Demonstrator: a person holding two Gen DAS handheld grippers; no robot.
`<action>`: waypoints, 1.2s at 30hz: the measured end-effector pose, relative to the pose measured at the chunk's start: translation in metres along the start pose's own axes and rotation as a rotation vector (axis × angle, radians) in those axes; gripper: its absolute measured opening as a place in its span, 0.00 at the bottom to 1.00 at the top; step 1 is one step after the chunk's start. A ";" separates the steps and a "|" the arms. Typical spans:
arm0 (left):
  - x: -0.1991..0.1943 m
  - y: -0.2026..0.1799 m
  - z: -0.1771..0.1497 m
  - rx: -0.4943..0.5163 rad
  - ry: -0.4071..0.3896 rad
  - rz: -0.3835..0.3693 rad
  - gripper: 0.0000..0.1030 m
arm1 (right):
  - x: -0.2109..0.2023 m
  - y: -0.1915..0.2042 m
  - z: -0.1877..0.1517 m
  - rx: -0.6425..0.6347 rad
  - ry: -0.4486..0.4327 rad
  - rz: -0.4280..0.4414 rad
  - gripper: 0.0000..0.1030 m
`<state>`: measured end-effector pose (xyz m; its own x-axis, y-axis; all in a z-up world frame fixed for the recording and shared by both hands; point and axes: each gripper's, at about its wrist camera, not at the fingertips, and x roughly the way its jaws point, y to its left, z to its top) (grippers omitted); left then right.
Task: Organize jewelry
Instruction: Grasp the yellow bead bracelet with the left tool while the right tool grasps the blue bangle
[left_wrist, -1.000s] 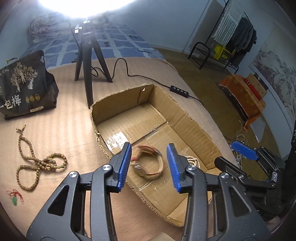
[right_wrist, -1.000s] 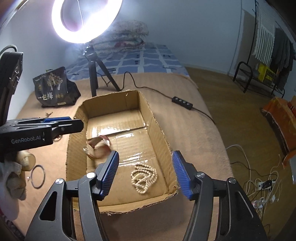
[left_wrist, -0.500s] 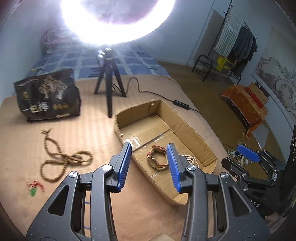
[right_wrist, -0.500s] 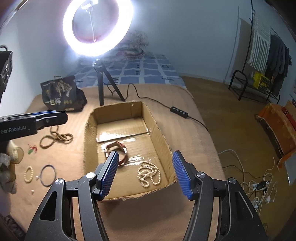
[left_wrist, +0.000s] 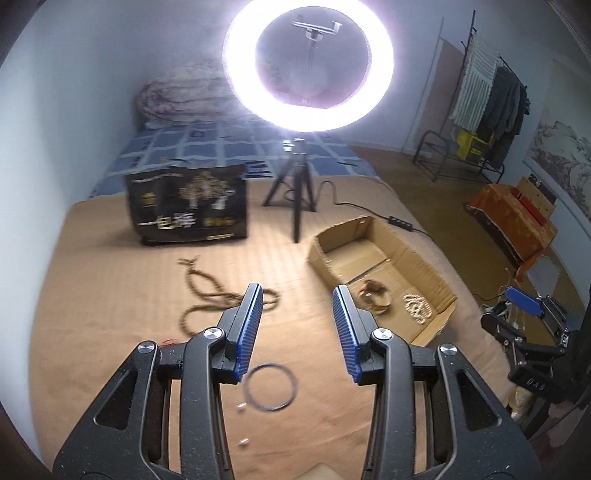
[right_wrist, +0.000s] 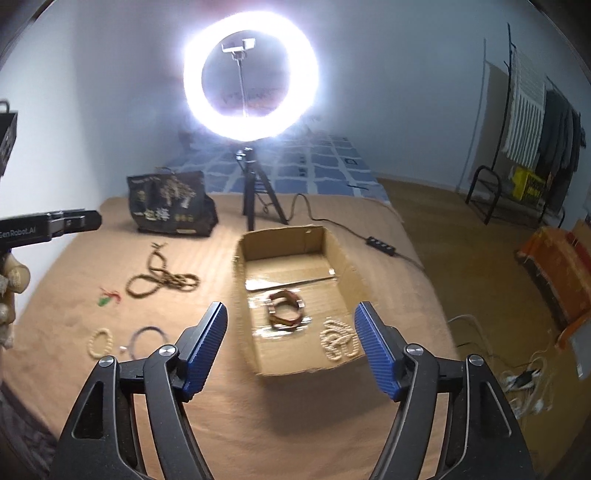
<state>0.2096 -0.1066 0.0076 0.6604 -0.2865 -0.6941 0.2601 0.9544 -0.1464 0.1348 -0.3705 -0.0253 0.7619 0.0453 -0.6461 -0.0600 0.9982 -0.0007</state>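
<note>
Two grippers hang empty above a tan bed: the left gripper (left_wrist: 297, 328) narrowly parted, the right gripper (right_wrist: 291, 345) wide, its jaws just opening. Inside the box (right_wrist: 341, 254) lie a bracelet (right_wrist: 284, 310) and pearls (right_wrist: 338, 339). A bead strand (right_wrist: 162, 278), a ring (left_wrist: 270, 386) and a bead bracelet (right_wrist: 100, 342) lie outside.

Tan bedcover (right_wrist: 258, 424), blue-checked quilt (right_wrist: 325, 162), cream bead strand (right_wrist: 338, 341) (brown cardboard box (right_wrist: 354, 273))
</note>
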 end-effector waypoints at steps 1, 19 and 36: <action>-0.004 0.004 -0.002 0.001 0.000 0.005 0.39 | 0.000 0.002 -0.002 0.011 -0.002 0.010 0.69; -0.028 0.117 -0.106 -0.125 0.067 0.013 0.64 | 0.018 0.074 -0.018 -0.164 0.039 0.189 0.81; 0.062 0.133 -0.174 -0.108 0.187 0.025 0.64 | 0.115 0.141 -0.073 -0.256 0.150 0.315 0.81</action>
<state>0.1624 0.0167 -0.1777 0.5206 -0.2518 -0.8158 0.1620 0.9673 -0.1952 0.1671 -0.2271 -0.1554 0.5794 0.3215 -0.7489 -0.4470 0.8937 0.0378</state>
